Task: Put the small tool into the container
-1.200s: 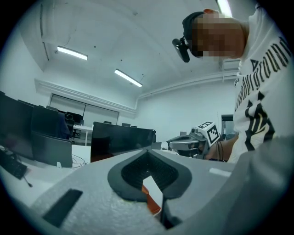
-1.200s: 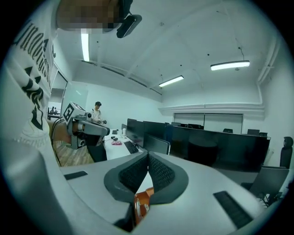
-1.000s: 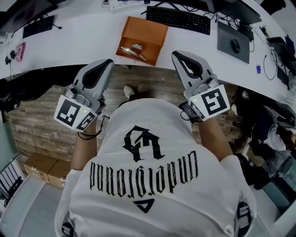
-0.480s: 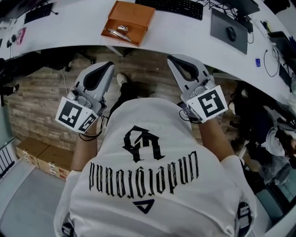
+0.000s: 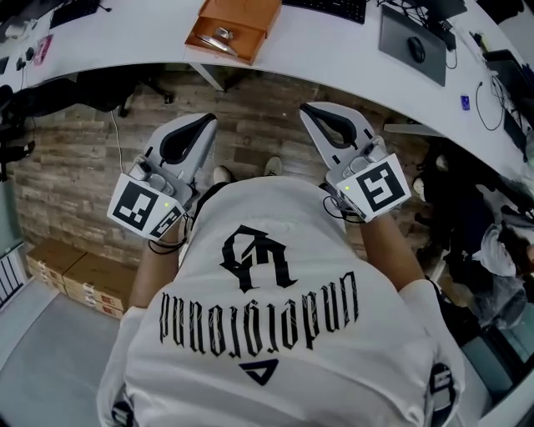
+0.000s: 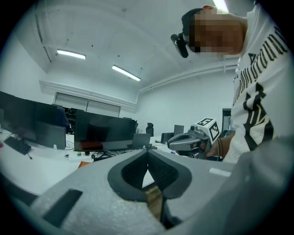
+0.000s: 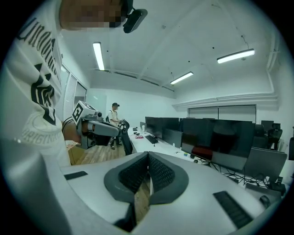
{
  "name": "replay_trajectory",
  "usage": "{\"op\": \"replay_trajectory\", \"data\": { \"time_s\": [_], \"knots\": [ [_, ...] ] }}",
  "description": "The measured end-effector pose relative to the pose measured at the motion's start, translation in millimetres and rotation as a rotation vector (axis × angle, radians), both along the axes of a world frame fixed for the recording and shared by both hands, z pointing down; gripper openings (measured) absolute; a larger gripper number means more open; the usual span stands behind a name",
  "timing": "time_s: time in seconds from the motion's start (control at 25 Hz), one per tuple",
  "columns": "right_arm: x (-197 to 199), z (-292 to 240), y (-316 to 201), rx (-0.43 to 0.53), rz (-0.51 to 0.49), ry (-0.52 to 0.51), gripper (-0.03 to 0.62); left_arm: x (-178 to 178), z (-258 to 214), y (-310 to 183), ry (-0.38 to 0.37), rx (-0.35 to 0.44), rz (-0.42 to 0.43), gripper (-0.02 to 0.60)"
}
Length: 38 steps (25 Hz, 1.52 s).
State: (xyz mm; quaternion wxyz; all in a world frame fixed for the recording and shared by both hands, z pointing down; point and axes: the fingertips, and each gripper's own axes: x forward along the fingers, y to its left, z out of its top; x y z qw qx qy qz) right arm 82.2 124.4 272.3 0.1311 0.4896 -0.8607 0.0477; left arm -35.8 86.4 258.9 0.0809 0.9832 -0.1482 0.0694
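Tool (image 5: 221,37): lying in container (image 5: 250,12), shiny; likely light, stiff, slippery; pinch midway.
Left tongs (image 5: 203,125): closed, empty, well apart from container.
Right tongs (image 5: 310,110): closed, empty.

Container (image 5: 242,18) sits on desk (image 5: 142,42) with small tool (image 5: 221,37) in it, keyboard (image 5: 329,8) right of container, left gripper (image 5: 207,121) and right gripper (image 5: 307,110) well before container, off desk.
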Motion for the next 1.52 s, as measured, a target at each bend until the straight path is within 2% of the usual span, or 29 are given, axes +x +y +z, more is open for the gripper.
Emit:
{"op": "replay_trajectory", "data": {
  "time_s": [0.2, 0.6, 0.88, 1.52],
  "knots": [
    [-36, -3, 10, 0.006, 0.026, -0.012, 0.014, -33, -9, 6, 0.008, 0.015, 0.033, 0.015],
    [-147, -14, 24, 0.049, 0.023, -0.038, 0.014, -137, -15, 17, 0.024, 0.025, 0.065, 0.015],
    [-198, -10, 33, 0.063, 0.06, -0.041, 0.014, -187, -8, 25, 0.022, 0.022, 0.111, 0.015],
    [-232, -8, 51, 0.063, 0.077, -0.041, 0.014, -217, 1, 36, 0.023, -0.001, 0.144, 0.015]
  ]
}}
